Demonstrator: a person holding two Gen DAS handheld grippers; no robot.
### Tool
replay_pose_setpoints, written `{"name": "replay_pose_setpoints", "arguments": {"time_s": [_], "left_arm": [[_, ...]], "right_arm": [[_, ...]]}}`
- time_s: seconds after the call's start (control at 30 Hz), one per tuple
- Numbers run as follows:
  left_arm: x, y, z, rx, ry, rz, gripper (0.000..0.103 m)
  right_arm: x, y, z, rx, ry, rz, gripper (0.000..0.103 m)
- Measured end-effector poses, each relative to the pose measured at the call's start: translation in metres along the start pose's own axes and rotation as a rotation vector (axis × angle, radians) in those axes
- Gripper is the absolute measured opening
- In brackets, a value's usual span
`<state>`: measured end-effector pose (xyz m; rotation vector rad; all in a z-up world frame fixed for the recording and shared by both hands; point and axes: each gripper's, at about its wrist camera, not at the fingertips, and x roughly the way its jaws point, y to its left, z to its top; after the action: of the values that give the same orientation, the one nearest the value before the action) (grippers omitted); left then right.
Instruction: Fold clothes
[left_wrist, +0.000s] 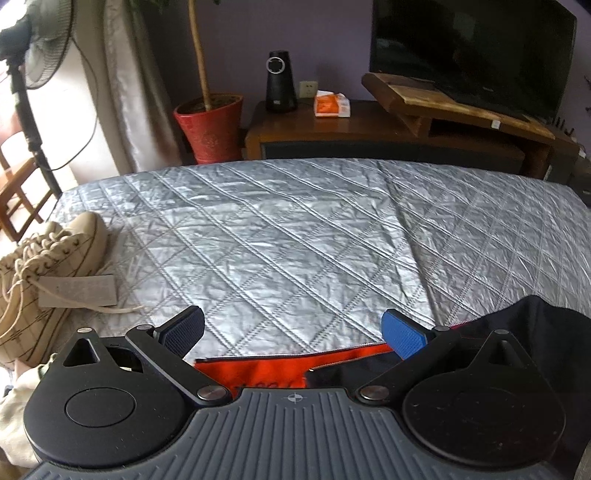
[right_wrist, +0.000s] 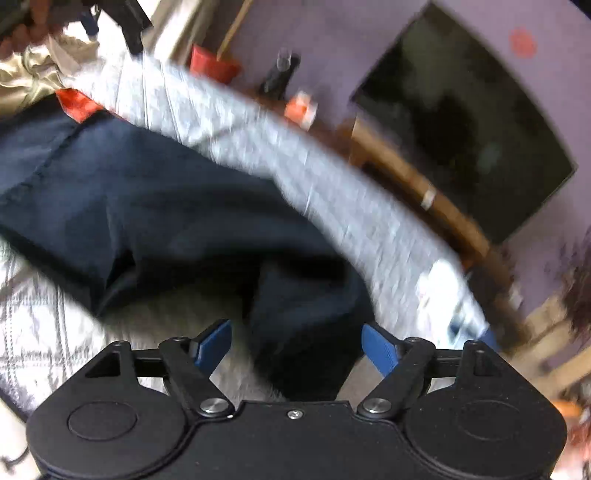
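A bed (left_wrist: 295, 229) under a silver-grey quilted cover fills the left wrist view and serves as the landmark here. The left gripper (left_wrist: 293, 334) hangs over the near edge of the bed with its jaws wide apart and nothing between the pads. Just below those jaws lies the garment (left_wrist: 266, 369), dark navy with an orange-red lining showing; more navy cloth bunches at the near right of the bed.

At the left edge of the bed sit pale canvas shoes (left_wrist: 40, 273) with loose laces and a card tag. Beyond the far side of the bed stand a red pot (left_wrist: 210, 127) with a slim tree trunk, a dark wooden cabinet (left_wrist: 369, 125), a black speaker (left_wrist: 280, 83), an orange packet (left_wrist: 330, 103) and a dark TV (left_wrist: 472, 51). A standing fan (left_wrist: 44, 44) rises past the bed's far left corner.

The right wrist view is tilted and blurred (details are soft). The right gripper (right_wrist: 297, 349) has its jaws spread apart. A fold of the navy garment (right_wrist: 147, 199) runs down between the blue pads, but they do not press on it. The garment spreads across the bed (right_wrist: 332, 192), its orange lining peeking at the upper left.
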<state>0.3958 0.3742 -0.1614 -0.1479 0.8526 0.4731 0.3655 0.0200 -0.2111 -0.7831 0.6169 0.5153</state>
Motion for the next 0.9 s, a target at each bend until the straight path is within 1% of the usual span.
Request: {"name": "replay_pose_setpoints", "arguments": {"time_s": [0.07,0.13,0.2,0.27,0.3,0.33,0.37,0.43,0.47,0.5,0.53,0.57,0.63,0.67,0.7,0.77,0.83,0.87,0.9], "left_arm": [[0.001,-0.006,0.0,0.013,-0.001,-0.002,0.103],[0.002,-0.01,-0.001,0.021,0.0,-0.002,0.103],[0.003,-0.014,-0.001,0.025,0.002,-0.005,0.103],[0.005,-0.018,-0.001,0.033,0.004,-0.005,0.103],[0.006,-0.02,-0.001,0.037,0.005,-0.005,0.103],[0.006,-0.021,-0.001,0.04,0.006,-0.005,0.103],[0.006,-0.023,-0.001,0.04,0.006,-0.006,0.103],[0.006,-0.024,-0.001,0.041,0.006,-0.007,0.103],[0.006,-0.024,-0.001,0.042,0.006,-0.007,0.103],[0.006,-0.025,-0.001,0.044,0.006,-0.007,0.103],[0.006,-0.026,-0.001,0.047,0.006,-0.007,0.103],[0.007,-0.026,-0.001,0.049,0.007,-0.007,0.103],[0.007,-0.028,-0.002,0.052,0.007,-0.009,0.103],[0.006,-0.029,-0.002,0.054,0.007,-0.01,0.103],[0.006,-0.029,-0.002,0.056,0.007,-0.012,0.103],[0.006,-0.03,-0.003,0.06,0.006,-0.016,0.103],[0.006,-0.031,-0.003,0.064,0.005,-0.015,0.103],[0.007,-0.03,-0.003,0.063,0.006,-0.013,0.103],[0.007,-0.03,-0.003,0.061,0.006,-0.013,0.103]], "right_arm": [[0.009,-0.008,0.001,0.021,0.025,0.01,0.076],[0.027,-0.019,0.001,0.084,0.099,0.059,0.076],[0.045,-0.029,-0.004,0.139,0.145,0.093,0.075],[0.055,-0.035,-0.008,0.175,0.143,0.136,0.07],[0.058,-0.037,-0.011,0.192,0.132,0.161,0.057],[0.058,-0.039,-0.012,0.182,0.12,0.161,0.046],[0.057,-0.041,-0.013,0.17,0.107,0.158,0.026],[0.055,-0.044,-0.015,0.146,0.082,0.153,0.022],[0.05,-0.047,-0.013,0.098,0.055,0.099,0.019],[0.046,-0.05,-0.01,0.046,0.027,0.04,0.019],[0.038,-0.048,-0.008,-0.076,-0.024,-0.064,0.019],[0.029,-0.043,-0.009,-0.236,-0.101,-0.176,0.019],[0.02,-0.043,-0.013,-0.388,-0.225,-0.339,0.019],[0.016,-0.042,-0.016,-0.46,-0.286,-0.419,0.028],[0.024,-0.049,-0.018,-0.44,-0.233,-0.41,0.039],[0.042,-0.063,-0.023,-0.383,-0.107,-0.375,0.04],[0.049,-0.086,-0.031,-0.153,0.006,-0.269,0.045],[0.05,-0.097,-0.036,-0.03,0.049,-0.245,0.051],[0.047,-0.111,-0.042,0.131,0.08,-0.22,0.052]]}}
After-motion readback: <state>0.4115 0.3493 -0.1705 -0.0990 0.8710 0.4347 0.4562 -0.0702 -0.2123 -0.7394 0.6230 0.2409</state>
